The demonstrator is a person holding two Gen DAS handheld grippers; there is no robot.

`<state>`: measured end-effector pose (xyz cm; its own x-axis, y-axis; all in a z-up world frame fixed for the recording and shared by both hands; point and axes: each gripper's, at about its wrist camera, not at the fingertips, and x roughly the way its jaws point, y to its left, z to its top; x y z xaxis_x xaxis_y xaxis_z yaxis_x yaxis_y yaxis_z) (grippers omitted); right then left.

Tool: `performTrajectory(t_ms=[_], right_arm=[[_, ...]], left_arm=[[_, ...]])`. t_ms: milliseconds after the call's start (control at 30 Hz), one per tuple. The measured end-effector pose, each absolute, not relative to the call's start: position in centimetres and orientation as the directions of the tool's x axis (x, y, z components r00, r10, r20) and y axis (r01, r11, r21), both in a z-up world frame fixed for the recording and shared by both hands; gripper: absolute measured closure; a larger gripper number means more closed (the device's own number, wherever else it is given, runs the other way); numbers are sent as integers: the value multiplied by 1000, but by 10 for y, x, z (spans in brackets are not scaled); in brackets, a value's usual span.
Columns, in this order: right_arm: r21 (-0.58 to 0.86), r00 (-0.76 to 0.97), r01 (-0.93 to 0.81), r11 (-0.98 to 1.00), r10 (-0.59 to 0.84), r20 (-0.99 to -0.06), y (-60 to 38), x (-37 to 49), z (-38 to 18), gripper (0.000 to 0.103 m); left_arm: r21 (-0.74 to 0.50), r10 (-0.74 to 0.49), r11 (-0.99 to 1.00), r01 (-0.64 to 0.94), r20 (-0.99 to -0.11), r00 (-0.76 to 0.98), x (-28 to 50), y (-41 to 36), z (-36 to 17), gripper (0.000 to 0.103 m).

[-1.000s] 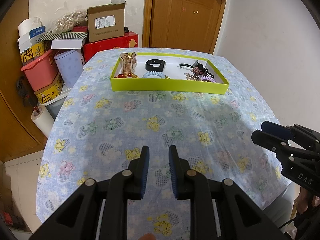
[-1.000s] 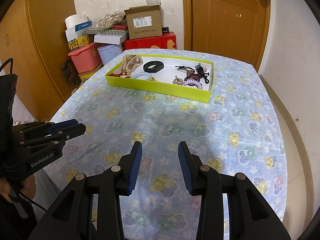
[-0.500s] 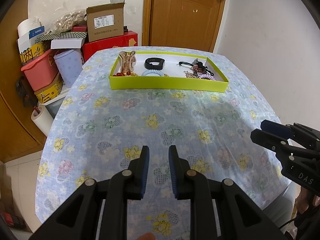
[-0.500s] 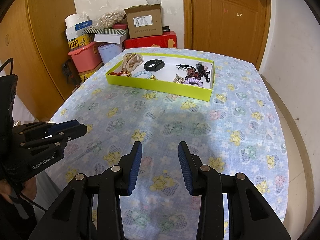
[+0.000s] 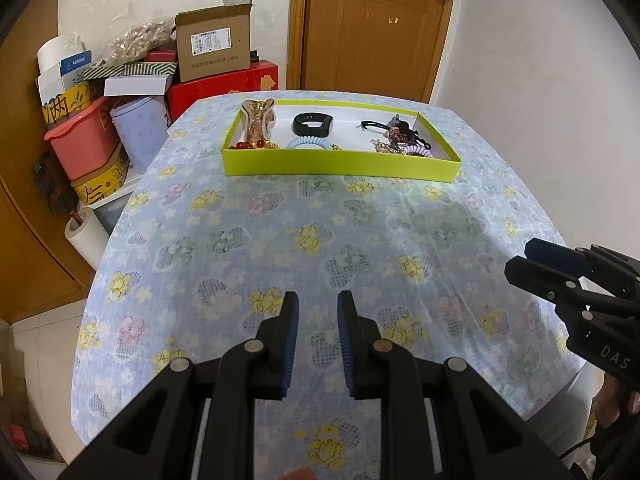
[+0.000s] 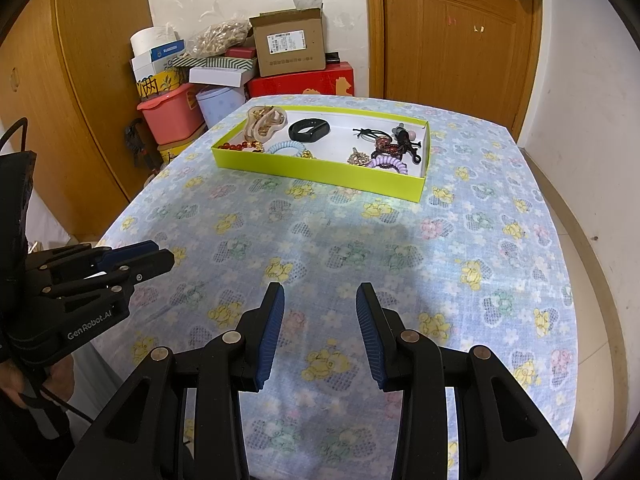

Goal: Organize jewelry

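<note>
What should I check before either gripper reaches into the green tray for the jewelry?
1. Left gripper empty, jaws apart: ok.
2. Right gripper empty, jaws apart and wider than the left: ok.
3. Green tray flat on the tablecloth, open-topped: ok.
4. Path to the tray: only bare cloth between the grippers and its near wall: ok.
5. Single items easy to pick: black band and blue coil tie lie apart: ok.
6. Right-end pile of ties, charm and purple coil overlaps; whether they are tangled: cannot tell.
</note>
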<state>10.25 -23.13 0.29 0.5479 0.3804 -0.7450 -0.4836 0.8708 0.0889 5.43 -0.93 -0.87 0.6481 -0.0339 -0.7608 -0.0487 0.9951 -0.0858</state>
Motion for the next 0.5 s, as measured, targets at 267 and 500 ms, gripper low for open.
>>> performTrajectory(t_ms=[267, 500], right_arm=[[89, 548, -483, 871, 380, -746, -231, 102, 2, 65], [89, 547, -483, 871, 379, -746, -231, 102, 1, 65]], left_arm=[[-72, -19, 996, -56, -766, 643, 54, -9, -12, 82], [-78, -22, 995, -61, -773, 634, 56, -7, -17, 82]])
